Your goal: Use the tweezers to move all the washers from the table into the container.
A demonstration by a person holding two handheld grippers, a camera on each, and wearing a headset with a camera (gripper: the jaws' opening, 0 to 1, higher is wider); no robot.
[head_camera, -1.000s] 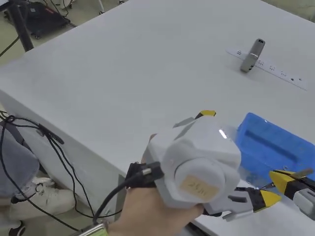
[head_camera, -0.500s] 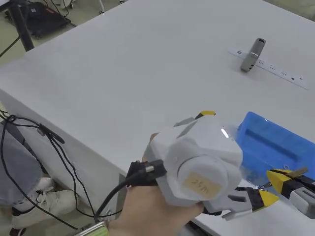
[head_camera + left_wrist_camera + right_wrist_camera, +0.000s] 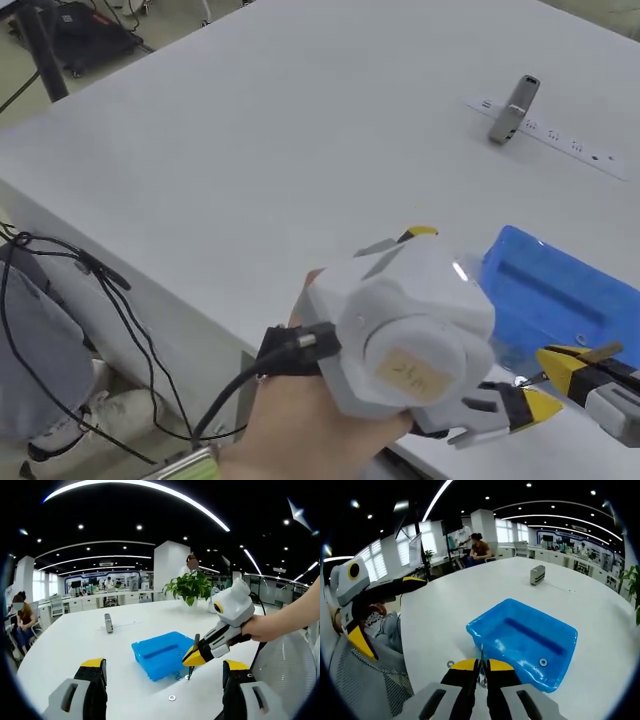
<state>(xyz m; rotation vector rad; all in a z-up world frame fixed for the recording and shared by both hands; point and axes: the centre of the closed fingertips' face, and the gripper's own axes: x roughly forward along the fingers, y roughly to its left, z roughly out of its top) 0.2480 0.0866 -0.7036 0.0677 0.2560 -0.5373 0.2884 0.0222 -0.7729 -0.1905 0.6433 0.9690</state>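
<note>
- Black cable (image 3: 120, 300) is hanging off the left side of the table (image 3: 250, 150).
- Left gripper (image 3: 483, 318) is hovering over the near table edge in a hand (image 3: 300, 430). Its yellow-tipped jaws are standing wide apart and gripping nothing.
- Washer (image 3: 172, 698) is lying flat on the bare table, just in front of the tray (image 3: 150, 652) and apart from both grippers.
- Grey adapter (image 3: 513, 110) is sitting on a white strip (image 3: 575, 148) at the far side, well apart from the work.
- The blue tray is sitting near the front right of the table. A second washer (image 3: 543, 662) is lying on its floor, toward the near right wall.
- Right gripper (image 3: 481, 665) is coming in from the right, jaws pressed together and clamping the tweezers (image 3: 190, 671).
- The tweezers are pointing down at the table just beside the tray's near corner. Cannot tell whether the tips are pinching anything.
</note>
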